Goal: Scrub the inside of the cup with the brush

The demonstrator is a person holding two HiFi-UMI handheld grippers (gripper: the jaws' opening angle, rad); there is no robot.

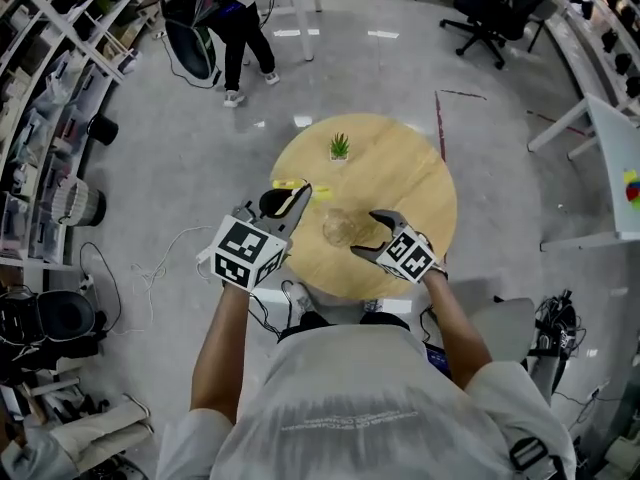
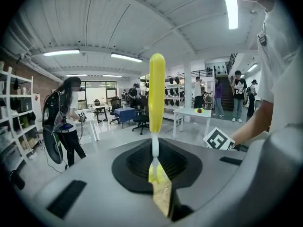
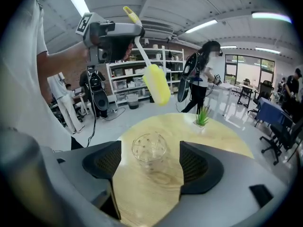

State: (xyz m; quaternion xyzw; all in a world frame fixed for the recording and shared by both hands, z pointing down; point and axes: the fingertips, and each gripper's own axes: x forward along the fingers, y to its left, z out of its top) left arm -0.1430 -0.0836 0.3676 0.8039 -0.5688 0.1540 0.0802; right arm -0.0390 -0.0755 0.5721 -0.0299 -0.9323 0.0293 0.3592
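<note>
A clear glass cup (image 1: 341, 227) (image 3: 149, 148) stands upright on the round wooden table (image 1: 405, 183). My right gripper (image 1: 366, 234) (image 3: 149, 164) is open around the cup, with a gap between each pad and the glass. My left gripper (image 1: 297, 196) (image 2: 155, 162) is shut on a yellow brush (image 2: 156, 89) and holds it by the thin white stem near the handle. In the right gripper view the brush's yellow head (image 3: 156, 84) hangs in the air above and behind the cup, clear of its rim.
A small potted plant (image 1: 340, 147) (image 3: 202, 116) sits at the table's far side. Shelving (image 1: 50, 88) lines the left wall. A person (image 1: 240, 28) stands beyond the table, an office chair (image 1: 490, 13) is at the back right, and a white table (image 1: 610, 148) stands right.
</note>
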